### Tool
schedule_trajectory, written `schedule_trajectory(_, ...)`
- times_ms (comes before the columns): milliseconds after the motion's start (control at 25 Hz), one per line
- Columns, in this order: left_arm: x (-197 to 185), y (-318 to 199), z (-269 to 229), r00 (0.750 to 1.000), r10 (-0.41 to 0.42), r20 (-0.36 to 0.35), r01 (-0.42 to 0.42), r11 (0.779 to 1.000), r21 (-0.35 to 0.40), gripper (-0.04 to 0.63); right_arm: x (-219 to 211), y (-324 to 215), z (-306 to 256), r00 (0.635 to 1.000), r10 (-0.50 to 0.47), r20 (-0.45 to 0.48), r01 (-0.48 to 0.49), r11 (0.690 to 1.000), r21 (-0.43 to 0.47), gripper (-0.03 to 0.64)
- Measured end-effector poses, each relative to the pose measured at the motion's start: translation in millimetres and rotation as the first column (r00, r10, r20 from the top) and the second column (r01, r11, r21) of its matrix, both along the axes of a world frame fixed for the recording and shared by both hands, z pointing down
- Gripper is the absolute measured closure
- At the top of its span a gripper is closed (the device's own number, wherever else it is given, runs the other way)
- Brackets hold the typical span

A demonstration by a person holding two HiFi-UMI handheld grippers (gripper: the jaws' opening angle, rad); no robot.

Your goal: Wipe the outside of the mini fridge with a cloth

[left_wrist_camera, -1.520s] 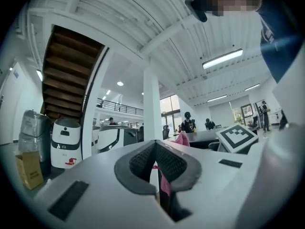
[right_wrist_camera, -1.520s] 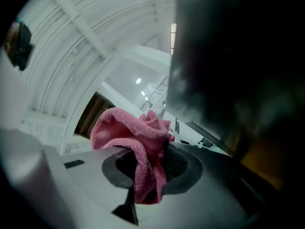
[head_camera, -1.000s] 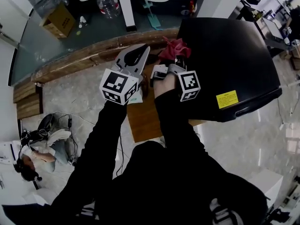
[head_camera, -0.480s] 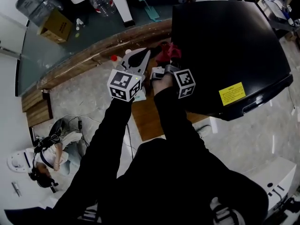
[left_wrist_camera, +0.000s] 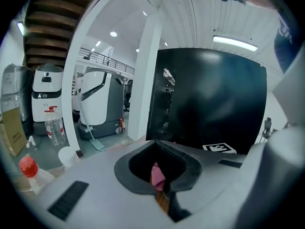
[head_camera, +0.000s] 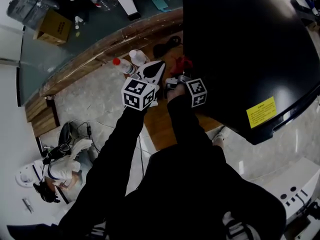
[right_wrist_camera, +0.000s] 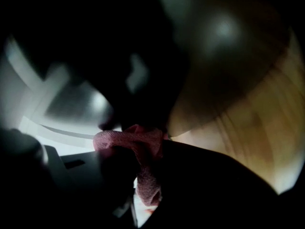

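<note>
The black mini fridge (head_camera: pixel 250 49) fills the upper right of the head view, and its dark side (left_wrist_camera: pixel 209 99) also shows in the left gripper view. A red cloth (head_camera: pixel 182 64) is pressed against the fridge's left side. My right gripper (head_camera: pixel 178 75) is shut on that cloth, which hangs pink (right_wrist_camera: pixel 143 151) between the jaws of the right gripper (right_wrist_camera: pixel 138 149) in its own dark view. Just left of it, my left gripper (head_camera: pixel 158 66) is shut and holds nothing. Through the left gripper (left_wrist_camera: pixel 156 147) a bit of the cloth (left_wrist_camera: pixel 157 176) shows.
Two plastic bottles (head_camera: pixel 122 65), one red-capped, stand on the floor left of the grippers. A wooden board (head_camera: pixel 160 126) lies under the fridge, with a wooden curb (head_camera: pixel 100 49) behind. A cardboard box (head_camera: pixel 50 26) and a seated person (head_camera: pixel 50 176) are at left.
Both grippers have sunk lower along the fridge's left side with the cloth. The head view has shifted, so the fridge looms larger and the bottles have come into sight.
</note>
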State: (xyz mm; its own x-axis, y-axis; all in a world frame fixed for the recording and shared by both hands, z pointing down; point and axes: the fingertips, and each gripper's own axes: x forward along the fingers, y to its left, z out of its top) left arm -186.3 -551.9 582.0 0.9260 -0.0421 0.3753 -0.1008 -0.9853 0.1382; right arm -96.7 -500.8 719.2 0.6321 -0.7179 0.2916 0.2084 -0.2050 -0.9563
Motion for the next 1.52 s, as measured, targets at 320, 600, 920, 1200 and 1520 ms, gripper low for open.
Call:
schedule_trajectory(320,-13.1,-5.8,15.4,0.999,-0.033,-0.002,0.033,0.999,-0.035,0.591,2.4,-0.9,40.1,1.0,-0.024,-0.002,0.024,0.998,-0.058,0.528)
schedule_trajectory(600,-60.5,-3.5,-21.0,0.988,-0.133,-0.082,0.136,0.99,0.027,0.591,-40.2,-14.0,-43.5,0.911,-0.258,-0.321,0.245,0.966,-0.08,0.528)
schedule_trajectory(920,-115.0,28.0,-147.1,0.928,-0.231,-0.291,0.257,0.965,0.051,0.591,-103.6,26.1,-222.2,0.768,-0.332,-0.548,0.397,0.918,-0.001,0.529)
schedule_trajectory(1200,-110.2,100.7,-222.6,0.907,-0.158,-0.391,0.207,0.975,0.086,0.591,-119.8,102.1,-292.7,0.82,-0.269,-0.506,0.358,0.93,0.084,0.531)
schedule_trajectory(1520,-108.2,173.1,-225.8,0.926,-0.087,-0.367,0.149,0.978,0.145,0.591,-109.5,177.1,-294.4,0.919,-0.125,-0.374,0.225,0.945,0.236,0.529)
